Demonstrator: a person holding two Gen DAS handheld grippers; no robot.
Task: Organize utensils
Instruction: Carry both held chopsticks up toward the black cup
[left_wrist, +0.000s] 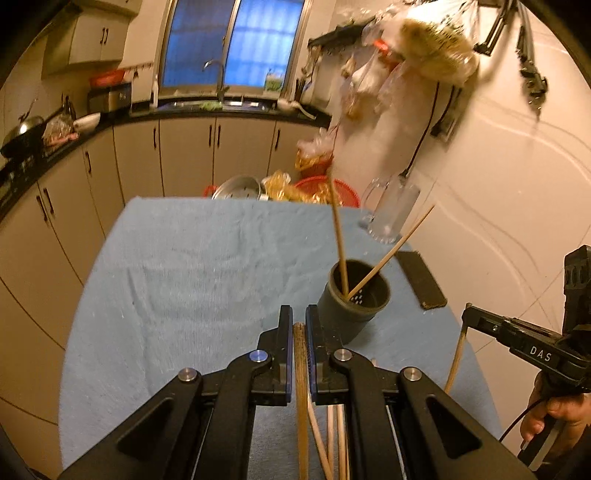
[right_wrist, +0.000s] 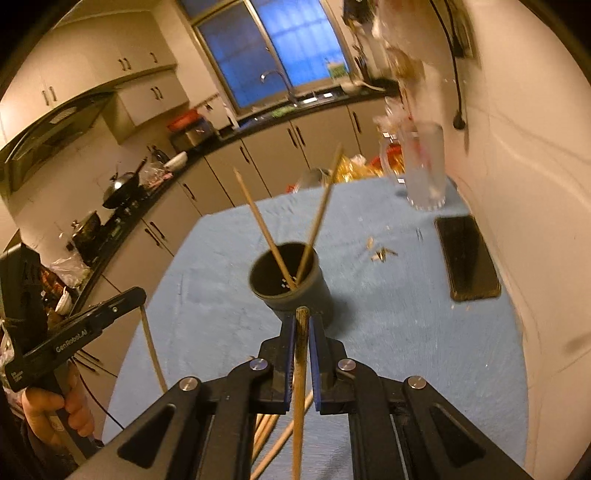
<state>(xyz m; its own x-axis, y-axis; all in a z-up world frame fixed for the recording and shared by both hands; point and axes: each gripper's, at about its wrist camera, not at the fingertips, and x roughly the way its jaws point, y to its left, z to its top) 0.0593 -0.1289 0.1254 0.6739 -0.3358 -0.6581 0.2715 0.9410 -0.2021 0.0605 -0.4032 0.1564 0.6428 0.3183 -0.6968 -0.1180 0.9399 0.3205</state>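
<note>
A dark grey utensil cup (left_wrist: 354, 306) stands on the blue cloth with two wooden chopsticks (left_wrist: 340, 236) leaning in it. My left gripper (left_wrist: 299, 317) is shut on a wooden chopstick (left_wrist: 301, 369), just left of and nearer than the cup. In the right wrist view my right gripper (right_wrist: 302, 321) is shut on another chopstick (right_wrist: 299, 373), directly in front of the cup (right_wrist: 295, 295). Each gripper also shows in the other's view: the right gripper (left_wrist: 467, 314) with its stick hanging down, and the left gripper (right_wrist: 138, 295) likewise. Several loose chopsticks (right_wrist: 266, 435) lie on the cloth below.
A glass mug (right_wrist: 424, 173) stands at the far right of the table by the wall. A dark phone (right_wrist: 467, 258) lies beside the wall, with small crumbs (right_wrist: 380, 254) near it. Baskets and bags (left_wrist: 314, 188) crowd the table's far edge. Kitchen cabinets run along the left.
</note>
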